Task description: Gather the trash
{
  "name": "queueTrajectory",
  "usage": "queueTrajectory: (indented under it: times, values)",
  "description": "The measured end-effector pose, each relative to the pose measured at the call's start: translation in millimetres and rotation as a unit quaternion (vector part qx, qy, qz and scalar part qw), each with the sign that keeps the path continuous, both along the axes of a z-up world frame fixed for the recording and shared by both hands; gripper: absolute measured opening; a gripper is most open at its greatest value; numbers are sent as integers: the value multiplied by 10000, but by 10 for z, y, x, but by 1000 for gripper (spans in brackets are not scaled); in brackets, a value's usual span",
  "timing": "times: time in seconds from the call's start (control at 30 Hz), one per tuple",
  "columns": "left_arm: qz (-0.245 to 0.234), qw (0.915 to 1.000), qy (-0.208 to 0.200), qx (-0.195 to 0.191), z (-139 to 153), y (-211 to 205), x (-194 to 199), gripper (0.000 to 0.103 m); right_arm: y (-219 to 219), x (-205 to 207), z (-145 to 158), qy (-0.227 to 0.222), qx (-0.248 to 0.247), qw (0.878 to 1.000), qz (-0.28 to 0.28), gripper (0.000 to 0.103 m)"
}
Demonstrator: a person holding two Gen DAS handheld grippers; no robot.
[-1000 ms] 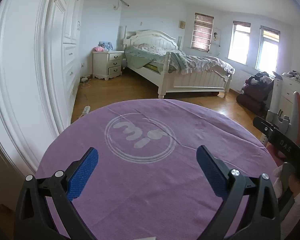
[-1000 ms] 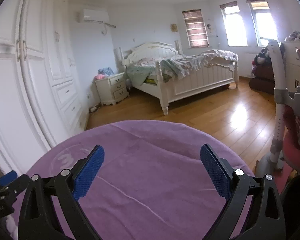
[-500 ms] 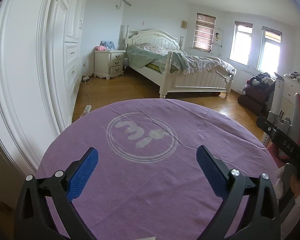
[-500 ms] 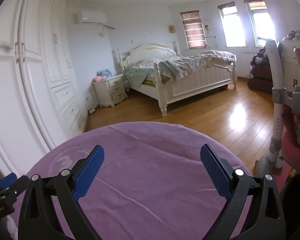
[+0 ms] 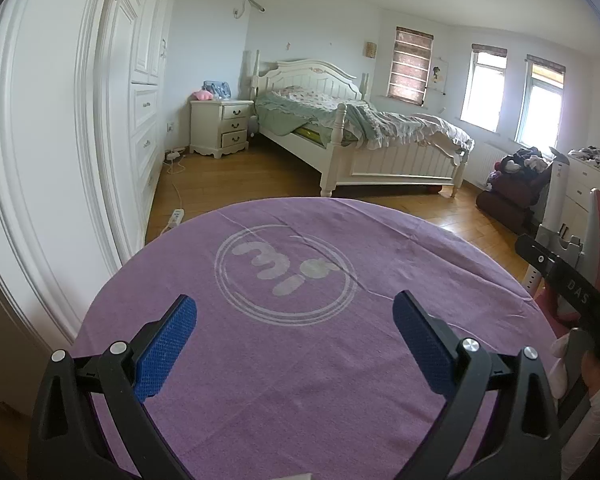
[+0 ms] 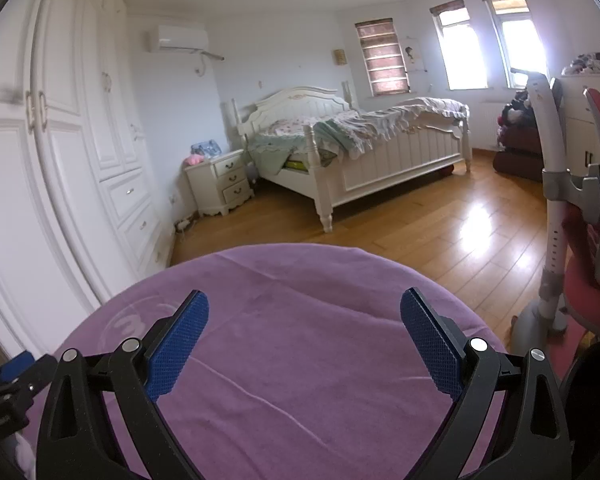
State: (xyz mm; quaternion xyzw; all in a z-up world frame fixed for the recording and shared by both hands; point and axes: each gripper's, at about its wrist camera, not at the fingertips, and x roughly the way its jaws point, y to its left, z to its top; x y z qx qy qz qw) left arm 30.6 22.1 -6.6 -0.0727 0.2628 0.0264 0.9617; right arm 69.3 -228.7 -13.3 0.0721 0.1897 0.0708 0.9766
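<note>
Purple "mi" cloth (image 5: 300,360) lies under left tool (image 5: 294,326) and right tool (image 6: 304,324), both wide open, empty.

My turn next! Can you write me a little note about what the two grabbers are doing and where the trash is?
Left hand-held gripper: open, empty, above the purple cloth near its round logo.
Right hand-held gripper: open, empty, above the same cloth, nearer the red chair.
Trash: none shows on the cloth or on the visible wood floor. A small white edge peeks in at the bottom of the left view; I cannot tell what it is.
Done: nothing collected, as far as the views show.
Left: find the trash, then pick it up.
</note>
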Motion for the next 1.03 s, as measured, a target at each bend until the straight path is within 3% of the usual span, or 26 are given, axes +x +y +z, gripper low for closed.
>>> queueTrajectory:
  times: [1.03]
  values:
    - [74, 9998, 17, -169, 25, 19, -9, 98, -34, -5, 1, 8, 45, 10000, -19, 95]
